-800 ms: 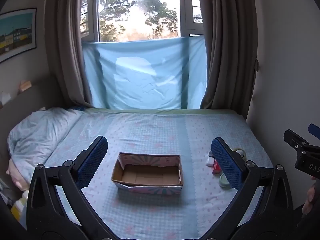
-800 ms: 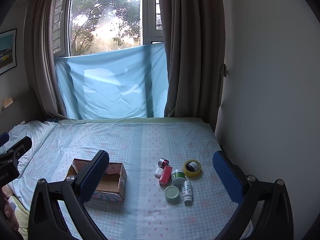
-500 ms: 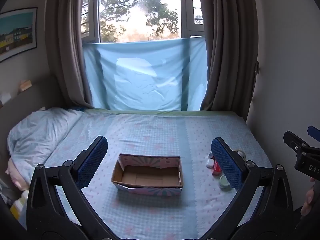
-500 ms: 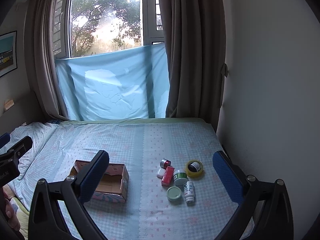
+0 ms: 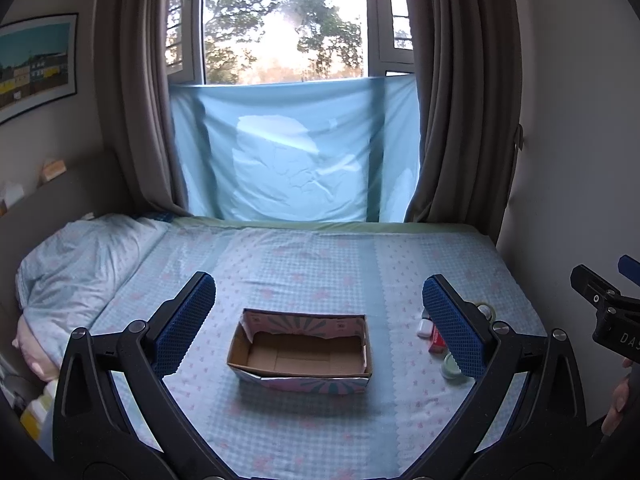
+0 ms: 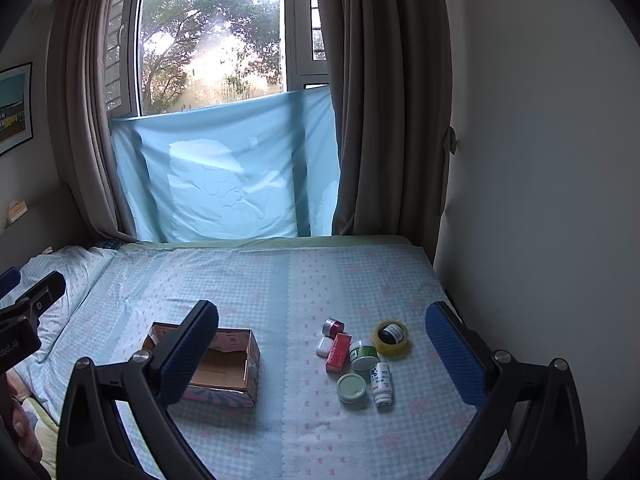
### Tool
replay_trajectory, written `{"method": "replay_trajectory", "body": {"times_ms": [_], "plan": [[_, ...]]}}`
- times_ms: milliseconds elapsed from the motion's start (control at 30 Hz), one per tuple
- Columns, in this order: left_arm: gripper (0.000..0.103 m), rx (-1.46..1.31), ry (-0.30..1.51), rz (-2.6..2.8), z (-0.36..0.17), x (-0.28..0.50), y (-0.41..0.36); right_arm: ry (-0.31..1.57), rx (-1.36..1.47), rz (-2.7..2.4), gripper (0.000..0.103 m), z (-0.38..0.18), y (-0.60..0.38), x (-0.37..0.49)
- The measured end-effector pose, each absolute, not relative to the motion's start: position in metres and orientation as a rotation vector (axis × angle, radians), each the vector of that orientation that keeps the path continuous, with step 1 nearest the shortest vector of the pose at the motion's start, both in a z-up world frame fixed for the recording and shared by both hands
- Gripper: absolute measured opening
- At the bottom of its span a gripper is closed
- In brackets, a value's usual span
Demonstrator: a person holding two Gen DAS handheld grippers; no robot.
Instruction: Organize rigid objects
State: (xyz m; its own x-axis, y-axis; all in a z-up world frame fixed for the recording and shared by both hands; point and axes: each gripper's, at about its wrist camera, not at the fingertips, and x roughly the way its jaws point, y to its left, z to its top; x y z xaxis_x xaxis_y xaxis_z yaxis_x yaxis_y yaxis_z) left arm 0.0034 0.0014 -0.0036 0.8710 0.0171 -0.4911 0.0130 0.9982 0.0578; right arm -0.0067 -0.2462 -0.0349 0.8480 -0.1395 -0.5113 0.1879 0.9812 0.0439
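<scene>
An open, empty cardboard box [image 5: 300,354] sits on the bed; it also shows in the right wrist view [image 6: 224,368]. To its right lies a cluster of small items: a yellow tape roll [image 6: 391,335], a red box [image 6: 338,352], a green-labelled jar [image 6: 363,355], a white bottle [image 6: 380,378], a pale green lid [image 6: 351,387], a small red jar [image 6: 333,326] and a white cap [image 6: 324,346]. My left gripper [image 5: 316,312] is open and empty, held above the box. My right gripper [image 6: 320,344] is open and empty, above the cluster.
The bed [image 5: 320,256] has a blue checked sheet, with a pillow [image 5: 76,264] at the left. A wall [image 6: 540,200] runs along the right edge. Curtains and a blue cloth [image 5: 296,152] hang at the far end under the window.
Both grippers have drifted slightly; the view has tilted a little. Both stay open and empty, and nothing on the bed has moved.
</scene>
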Motion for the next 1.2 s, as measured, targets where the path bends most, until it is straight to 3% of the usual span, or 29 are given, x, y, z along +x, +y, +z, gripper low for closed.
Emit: {"method": "replay_trajectory", "body": {"times_ms": [1200], "plan": [[0.103,0.029,0.498,0.006,-0.007,0.017,0.012,0.538,0.098,-0.128,0.103,-0.04,-0.235,0.008]]}}
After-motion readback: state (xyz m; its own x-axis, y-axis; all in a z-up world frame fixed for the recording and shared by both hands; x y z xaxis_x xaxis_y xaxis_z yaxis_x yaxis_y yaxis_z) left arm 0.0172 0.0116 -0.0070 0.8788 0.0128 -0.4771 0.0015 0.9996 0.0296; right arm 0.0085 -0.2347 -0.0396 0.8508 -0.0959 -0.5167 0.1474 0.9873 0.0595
